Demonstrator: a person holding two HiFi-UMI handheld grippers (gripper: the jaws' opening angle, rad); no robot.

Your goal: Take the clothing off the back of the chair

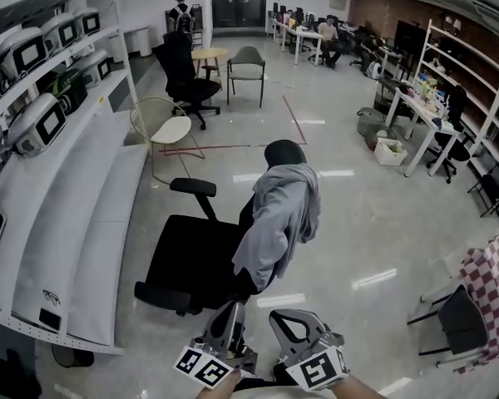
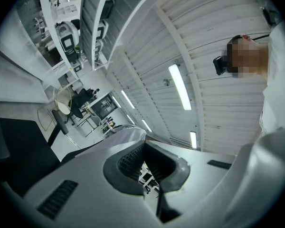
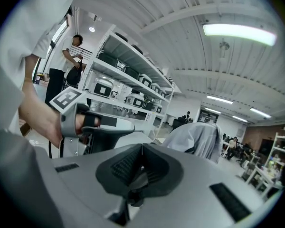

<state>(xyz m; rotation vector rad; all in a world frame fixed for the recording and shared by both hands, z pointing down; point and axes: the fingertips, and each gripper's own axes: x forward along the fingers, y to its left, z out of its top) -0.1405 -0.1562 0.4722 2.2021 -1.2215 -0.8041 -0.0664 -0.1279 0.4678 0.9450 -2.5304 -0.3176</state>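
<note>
Two-handed, holding the left gripper (image 1: 230,312) and the right gripper (image 1: 289,321) side by side near the black office chair (image 1: 191,260), touching nothing. Pressing each pair of jaws together with nothing between them. Looking down at the grey hoodie (image 1: 283,219) hanging draped over the chair's backrest, well apart from both grippers.

The grey hoodie (image 1: 281,210) is soft, matt cloth over a chair (image 1: 191,260) of matt black fabric. The floor (image 1: 374,223) is smooth and glossy. The right gripper (image 3: 142,148) is matt grey plastic with ribbed dark fingers (image 3: 121,167)
</note>
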